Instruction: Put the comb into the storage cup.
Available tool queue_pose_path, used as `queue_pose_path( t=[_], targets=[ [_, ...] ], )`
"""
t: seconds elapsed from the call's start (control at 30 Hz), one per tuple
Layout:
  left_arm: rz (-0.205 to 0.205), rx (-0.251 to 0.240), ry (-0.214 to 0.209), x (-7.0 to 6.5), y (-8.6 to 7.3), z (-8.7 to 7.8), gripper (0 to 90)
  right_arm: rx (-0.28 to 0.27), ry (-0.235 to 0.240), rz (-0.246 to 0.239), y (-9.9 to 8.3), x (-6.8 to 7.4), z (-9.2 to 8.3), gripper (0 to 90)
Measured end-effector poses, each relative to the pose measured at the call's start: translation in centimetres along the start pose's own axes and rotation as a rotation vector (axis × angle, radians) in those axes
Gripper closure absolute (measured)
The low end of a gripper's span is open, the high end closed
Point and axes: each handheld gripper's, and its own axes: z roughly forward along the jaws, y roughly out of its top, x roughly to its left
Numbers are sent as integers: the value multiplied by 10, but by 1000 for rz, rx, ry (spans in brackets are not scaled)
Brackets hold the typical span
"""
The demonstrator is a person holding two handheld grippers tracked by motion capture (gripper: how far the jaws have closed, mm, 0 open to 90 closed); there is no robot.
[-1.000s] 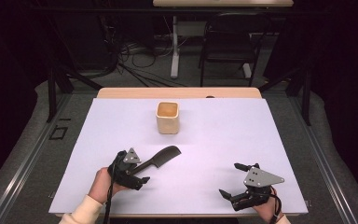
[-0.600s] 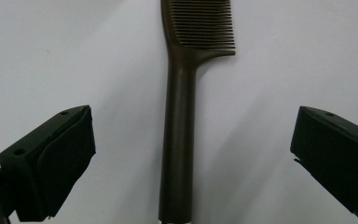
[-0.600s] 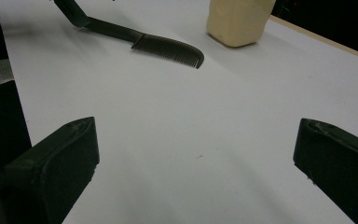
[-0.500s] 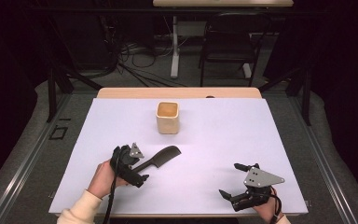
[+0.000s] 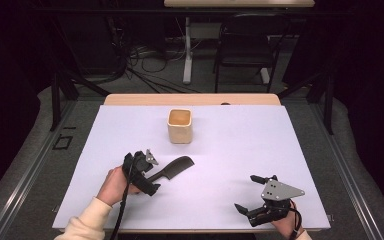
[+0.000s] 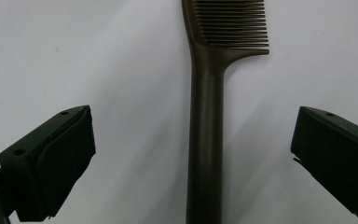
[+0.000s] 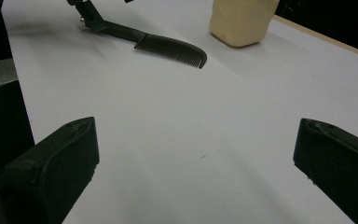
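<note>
Left gripper (image 5: 147,175) jaws have just been opening, wide now, comb (image 6: 205,140) handle lying loose between them, seemingly flat on the table (image 5: 230,150); right gripper (image 5: 252,192) gapes empty

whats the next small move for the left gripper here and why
Probably close the left gripper on the comb. Its jaws have just been opening and now stand wide on either side of the comb's handle without touching it, while the comb lies flat on the white table. The handle runs centred between the pads, so a squeeze should catch it before any lift toward the beige cup.
</note>
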Motion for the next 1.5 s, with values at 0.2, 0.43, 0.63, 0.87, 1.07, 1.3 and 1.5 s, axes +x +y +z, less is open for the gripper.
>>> queue_pose_path(
  t=[0.2,0.43,0.63,0.87,1.07,1.3,1.5],
  targets=[
    [16,35,-3,1,10,3,69,-4,-4,-3,0,1,-1,0],
    [33,62,-4,-1,18,7,291,1,-7,-5,0,1,0,0],
    [51,107,-28,-1,22,12,466,-2,-5,-6,0,1,-1,0],
    [53,135,-71,3,25,16,609,-1,4,-10,1,2,-1,0],
    [52,150,-111,6,27,20,675,0,5,-11,1,2,-1,0],
    [43,168,-121,7,30,20,714,3,9,-11,0,2,0,0],
    [36,160,-123,7,29,21,722,2,7,-11,0,2,-1,0]
  ],
)
